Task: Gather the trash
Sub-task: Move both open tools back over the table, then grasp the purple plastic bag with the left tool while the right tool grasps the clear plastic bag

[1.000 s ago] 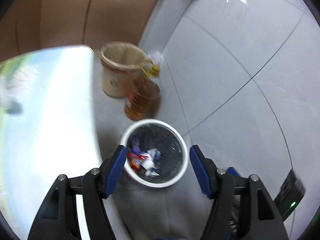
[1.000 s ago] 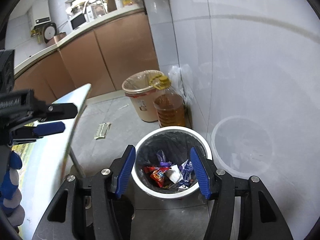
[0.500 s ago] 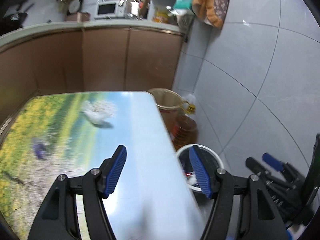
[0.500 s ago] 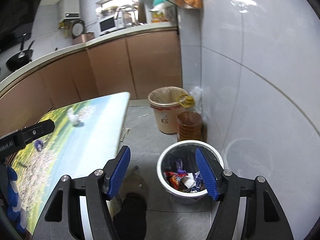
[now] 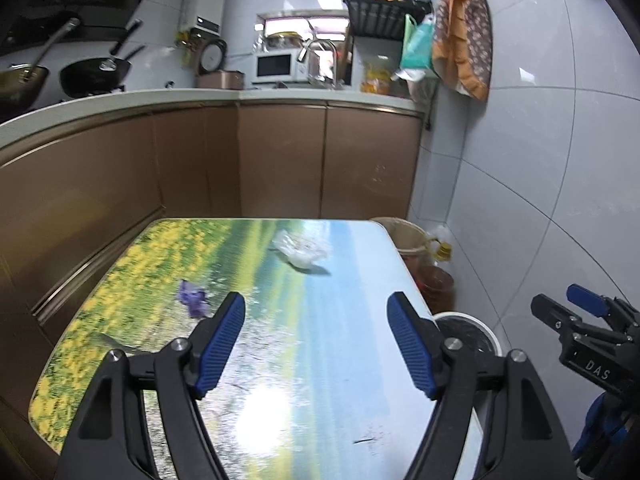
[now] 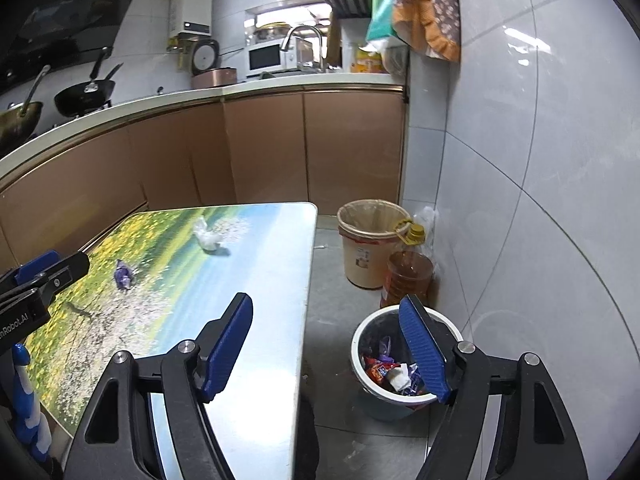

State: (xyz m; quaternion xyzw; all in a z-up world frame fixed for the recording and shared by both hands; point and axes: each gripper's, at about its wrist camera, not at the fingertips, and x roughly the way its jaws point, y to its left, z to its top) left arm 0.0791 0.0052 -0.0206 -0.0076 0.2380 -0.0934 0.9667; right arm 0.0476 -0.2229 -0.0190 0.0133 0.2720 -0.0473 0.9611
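Looking through your left wrist camera, you had the left gripper spread wide with nothing between its blue pads, hanging above the table with its printed meadow-and-sky top. A crumpled clear plastic wrapper lay towards the far end of the table, and a small purple wrapper sat nearer, just beyond your left pad. Off the table's right edge, the white rim of the trash bin peeked out on the floor, and your right gripper poked in from the right; its body read "DAS", the rest out of sight.

Over to your right wrist camera: the right gripper was likewise released, pads wide and holding nothing, straddling the table edge and the trash bin. That bin stood on the floor beside the table, with red, purple and white wrappers inside. Behind it stood an amber oil jug with a yellow cap, and a lined beige bucket whose label was too small to read. The plastic wrapper and purple wrapper were on the tabletop, well apart from the bin. Your left gripper showed at the left edge, its lettering ending "nRobot.AI".
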